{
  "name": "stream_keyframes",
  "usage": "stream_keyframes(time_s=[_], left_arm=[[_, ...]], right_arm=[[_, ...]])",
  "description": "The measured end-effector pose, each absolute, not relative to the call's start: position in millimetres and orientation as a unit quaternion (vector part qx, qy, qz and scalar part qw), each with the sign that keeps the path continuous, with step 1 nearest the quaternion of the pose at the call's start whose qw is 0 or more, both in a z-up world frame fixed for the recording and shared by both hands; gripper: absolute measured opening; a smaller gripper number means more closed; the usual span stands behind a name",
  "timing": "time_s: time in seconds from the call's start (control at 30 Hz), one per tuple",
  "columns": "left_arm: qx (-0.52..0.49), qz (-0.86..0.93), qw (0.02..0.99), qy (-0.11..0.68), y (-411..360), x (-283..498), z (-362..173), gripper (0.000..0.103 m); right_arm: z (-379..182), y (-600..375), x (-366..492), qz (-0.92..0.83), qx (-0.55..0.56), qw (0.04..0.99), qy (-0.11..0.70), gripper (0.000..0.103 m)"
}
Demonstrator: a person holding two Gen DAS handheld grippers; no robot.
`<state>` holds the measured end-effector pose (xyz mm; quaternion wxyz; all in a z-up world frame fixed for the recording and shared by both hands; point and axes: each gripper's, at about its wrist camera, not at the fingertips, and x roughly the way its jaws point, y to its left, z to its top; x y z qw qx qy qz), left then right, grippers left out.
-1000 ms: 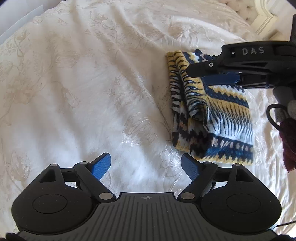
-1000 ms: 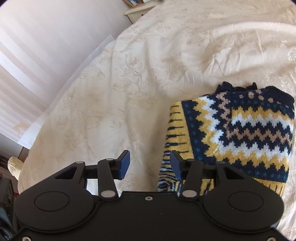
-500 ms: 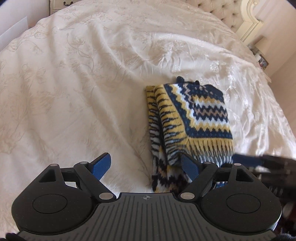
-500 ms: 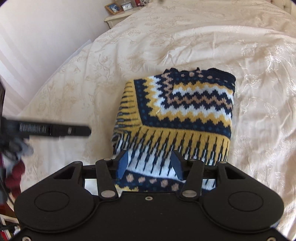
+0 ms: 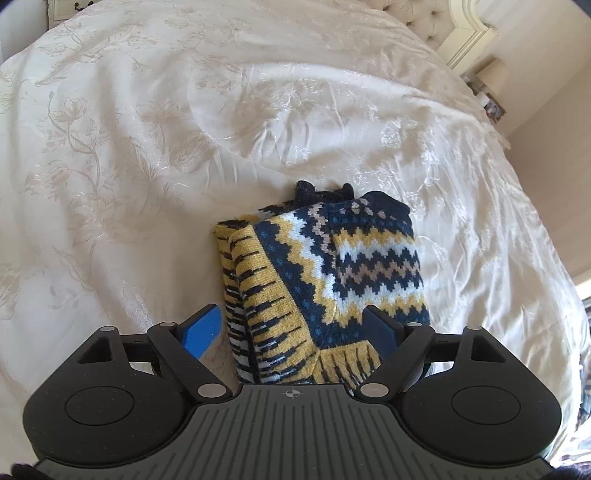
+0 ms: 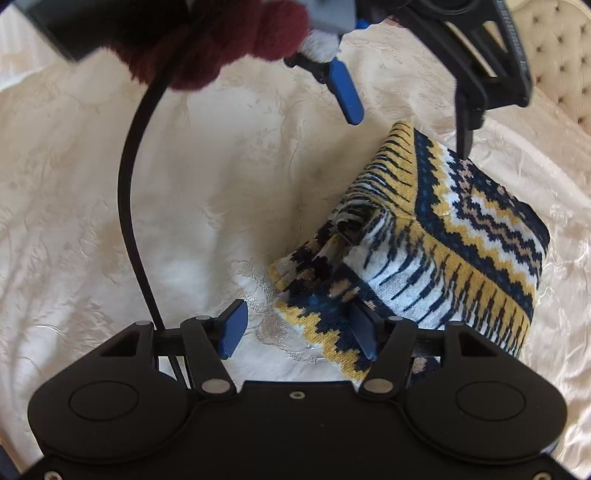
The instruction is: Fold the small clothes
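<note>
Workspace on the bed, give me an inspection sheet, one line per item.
Surface: cream floral bedspread, wrinkled.
Job's things: folded knitted garment, zigzag navy, yellow and white, lying on the bedspread.
Clutter: nothing seen.
Grippers: left gripper open, straddling the garment's near edge; right gripper open at a garment corner.
Cables: black cable arcing above the bedspread.
Surroundings: tufted headboard, lamp, maroon sleeve.
</note>
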<state>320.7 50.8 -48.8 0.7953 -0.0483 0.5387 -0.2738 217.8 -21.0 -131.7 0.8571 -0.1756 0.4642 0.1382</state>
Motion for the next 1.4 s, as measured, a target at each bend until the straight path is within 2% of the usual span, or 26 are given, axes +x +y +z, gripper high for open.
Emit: stream_keyframes(time_s=[0.1,0.13,0.2,0.23,0.3,0.4,0.73,0.93,1.0,1.03,1.07,1.1,1.2,1.3,1.4], left_arm=[[-0.044,-0.273,0.792,0.544,54.3,319.3,-50.1,0.083],[-0.047,-0.273,0.790,0.547,56.8,318.5,-51.1,0.083],[-0.058,-0.270,0.785,0.555,63.5,318.4,-52.5,0.083],[-0.065,-0.268,0.782,0.559,66.9,318.4,-53.7,0.083],[-0.075,-0.265,0.778,0.564,71.1,317.1,-55.7,0.083],[-0.086,-0.270,0.769,0.573,71.9,312.7,-58.0,0.083],[-0.117,-0.282,0.731,0.610,45.4,309.4,-86.5,0.083],[-0.122,-0.278,0.743,0.596,34.2,326.2,-92.0,0.081],[-0.117,-0.282,0.747,0.591,31.0,330.8,-92.5,0.070],[-0.112,-0.280,0.750,0.589,30.1,332.3,-93.1,0.050],[-0.103,-0.275,0.756,0.584,30.2,333.8,-93.0,0.036],[-0.094,-0.271,0.762,0.580,30.9,334.3,-92.0,0.017],[-0.073,-0.294,0.774,0.557,31.4,332.0,-77.4,0.016],[-0.025,-0.319,0.798,0.511,30.2,326.9,-50.1,0.010],[-0.014,-0.319,0.796,0.514,30.9,334.9,-50.0,0.009]], right_arm=[[-138.0,-23.6,219.6,0.135,-0.194,0.859,0.454,0.061],[-137.5,-27.4,218.8,0.136,-0.189,0.861,0.452,0.052],[-134.6,-39.7,215.7,0.141,-0.165,0.865,0.452,0.040],[-130.5,-44.9,214.7,0.142,-0.153,0.868,0.451,0.029],[-124.9,-52.6,210.9,0.140,-0.125,0.874,0.448,0.015],[-112.2,-66.4,209.6,0.132,-0.084,0.882,0.444,0.011],[-106.3,-80.9,208.0,0.128,-0.029,0.882,0.452,0.011],[-109.4,-79.5,210.4,0.125,-0.018,0.880,0.457,0.011],[-109.9,-79.2,211.4,0.124,-0.013,0.880,0.458,0.011],[-109.9,-79.4,212.0,0.124,-0.010,0.880,0.458,0.011],[-109.1,-78.4,212.1,0.123,-0.006,0.880,0.459,0.011],[-107.9,-78.3,212.2,0.122,-0.001,0.880,0.459,0.011],[-99.0,-81.3,213.0,0.119,0.032,0.885,0.449,0.011],[-92.5,-82.1,218.4,0.119,0.061,0.888,0.440,0.011],[-106.0,-74.4,232.1,0.120,0.068,0.882,0.451,0.013]])
